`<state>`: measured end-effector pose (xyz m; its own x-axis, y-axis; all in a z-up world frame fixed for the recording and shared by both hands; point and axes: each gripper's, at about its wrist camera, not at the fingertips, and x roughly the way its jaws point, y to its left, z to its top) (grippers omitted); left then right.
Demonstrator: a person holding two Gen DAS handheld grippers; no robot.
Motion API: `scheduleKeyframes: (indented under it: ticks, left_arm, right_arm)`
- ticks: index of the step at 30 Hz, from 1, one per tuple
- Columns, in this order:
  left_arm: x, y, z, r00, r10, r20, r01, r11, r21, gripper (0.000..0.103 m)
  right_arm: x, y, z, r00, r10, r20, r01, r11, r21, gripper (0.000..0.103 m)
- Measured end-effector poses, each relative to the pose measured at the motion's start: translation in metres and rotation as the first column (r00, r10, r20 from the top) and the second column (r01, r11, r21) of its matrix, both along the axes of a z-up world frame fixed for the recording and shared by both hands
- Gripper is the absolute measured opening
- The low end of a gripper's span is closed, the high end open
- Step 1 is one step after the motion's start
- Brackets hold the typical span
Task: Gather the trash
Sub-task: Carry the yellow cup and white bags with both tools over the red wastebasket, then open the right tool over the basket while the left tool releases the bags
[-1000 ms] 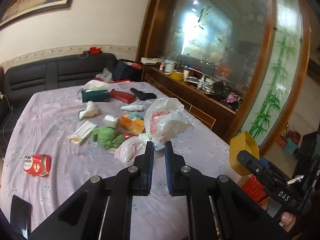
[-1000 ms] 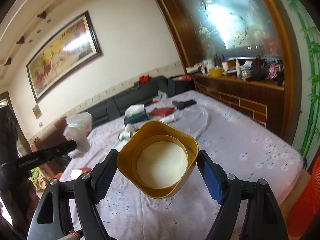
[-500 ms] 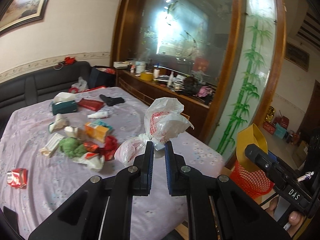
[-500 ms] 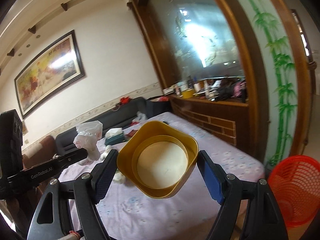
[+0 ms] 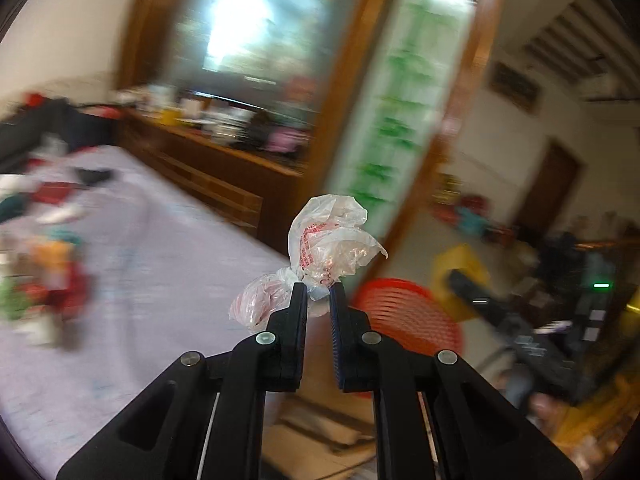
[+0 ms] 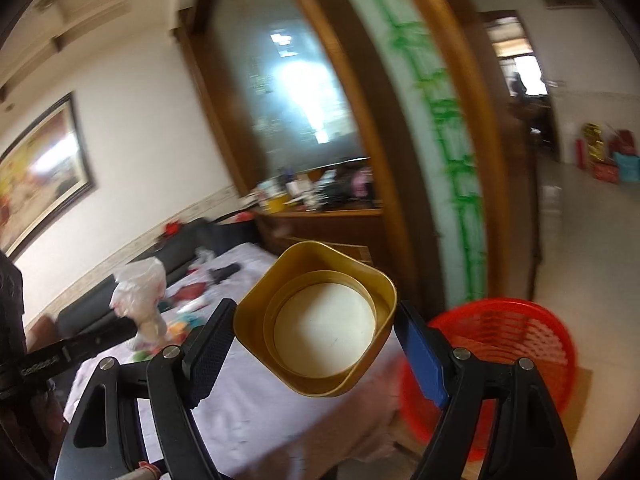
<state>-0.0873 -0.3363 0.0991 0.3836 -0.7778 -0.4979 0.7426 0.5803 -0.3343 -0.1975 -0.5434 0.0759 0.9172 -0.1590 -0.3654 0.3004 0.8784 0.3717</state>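
Where the lilac-clothed table [image 5: 160,280] fills the left of both views (its scattered litter blurred), a red mesh basket [image 6: 516,344] stands on the floor past its far corner. Right gripper [image 6: 316,328] is clamped on a gold square tin [image 6: 320,320], open mouth toward the camera, held in the air beside the basket. Left gripper [image 5: 319,296] pinches a crumpled clear plastic bag [image 5: 328,240] with red print, held aloft over the table edge, near the basket.

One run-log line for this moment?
left gripper: shut on plastic bag | right gripper: shut on gold container | red basket: beside table
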Motion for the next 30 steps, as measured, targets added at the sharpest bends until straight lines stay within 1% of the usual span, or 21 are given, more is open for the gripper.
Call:
scheduleKeyframes:
  ticks: [1, 2, 4, 6, 8, 10, 12, 14, 18, 20, 23, 25, 27, 29, 30]
  left_arm:
    - [0.001, -0.01, -0.004, 0.999, -0.042, -0.023, 0.042, 0.999, -0.006, 0.011]
    - [0.004, -0.026, -0.01, 0.994, -0.091, -0.064, 0.091, 0.996, -0.002, 0.011]
    - [0.007, -0.05, -0.018, 0.981, -0.159, -0.108, 0.158, 0.987, -0.013, 0.011]
    - [0.008, -0.073, -0.025, 0.976, -0.177, -0.124, 0.179, 0.984, 0.012, 0.011]
    - [0.009, -0.095, -0.03, 0.965, -0.216, -0.146, 0.221, 0.975, 0.022, 0.011]
    - [0.011, -0.115, -0.038, 0.961, -0.227, -0.159, 0.236, 0.971, 0.041, 0.011]
    - [0.012, -0.133, -0.046, 0.96, -0.234, -0.155, 0.245, 0.968, 0.057, 0.011]
    - [0.013, -0.151, -0.056, 0.953, -0.251, -0.167, 0.265, 0.962, 0.065, 0.011]
    - [0.022, -0.178, -0.076, 0.935, -0.272, -0.228, 0.296, 0.952, 0.077, 0.011]
    - [0.026, -0.186, -0.085, 0.93, -0.273, -0.248, 0.302, 0.949, 0.09, 0.011]
    - [0.03, -0.197, -0.1, 0.913, -0.29, -0.286, 0.328, 0.94, 0.094, 0.011]
    - [0.033, -0.201, -0.108, 0.91, -0.288, -0.299, 0.328, 0.94, 0.091, 0.02]
    - [0.034, -0.2, -0.11, 0.912, -0.281, -0.3, 0.318, 0.944, 0.082, 0.047]
    - [0.033, -0.195, -0.108, 0.916, -0.273, -0.294, 0.304, 0.951, 0.065, 0.054]
    - [0.033, -0.191, -0.104, 0.917, -0.272, -0.291, 0.301, 0.952, 0.057, 0.054]
  right_arm:
    - [-0.003, -0.007, -0.002, 1.0, -0.02, -0.006, 0.02, 1.0, 0.005, 0.083]
    - [-0.007, -0.016, -0.007, 0.999, -0.046, -0.016, 0.046, 0.999, 0.013, 0.083]
    - [-0.014, -0.034, -0.016, 0.994, -0.097, -0.042, 0.098, 0.995, 0.027, 0.083]
    - [-0.017, -0.046, -0.026, 0.987, -0.14, -0.083, 0.142, 0.99, 0.017, 0.083]
    - [-0.018, -0.055, -0.036, 0.981, -0.159, -0.115, 0.163, 0.986, 0.021, 0.083]
    - [-0.02, -0.065, -0.048, 0.973, -0.172, -0.154, 0.178, 0.984, 0.029, 0.083]
    - [-0.022, -0.072, -0.058, 0.965, -0.185, -0.188, 0.194, 0.98, 0.033, 0.083]
    - [-0.023, -0.078, -0.066, 0.96, -0.187, -0.208, 0.2, 0.979, 0.044, 0.083]
    - [-0.028, -0.089, -0.078, 0.949, -0.196, -0.247, 0.215, 0.975, 0.054, 0.084]
    - [-0.028, -0.092, -0.08, 0.946, -0.197, -0.256, 0.218, 0.974, 0.056, 0.084]
    - [-0.029, -0.098, -0.085, 0.939, -0.205, -0.276, 0.23, 0.971, 0.063, 0.084]
    - [-0.03, -0.102, -0.087, 0.939, -0.203, -0.277, 0.234, 0.969, 0.082, 0.085]
    - [-0.034, -0.106, -0.085, 0.939, -0.212, -0.271, 0.245, 0.965, 0.094, 0.088]
    - [-0.036, -0.108, -0.084, 0.939, -0.222, -0.262, 0.254, 0.963, 0.095, 0.09]
    - [-0.038, -0.108, -0.081, 0.939, -0.229, -0.257, 0.26, 0.961, 0.094, 0.09]
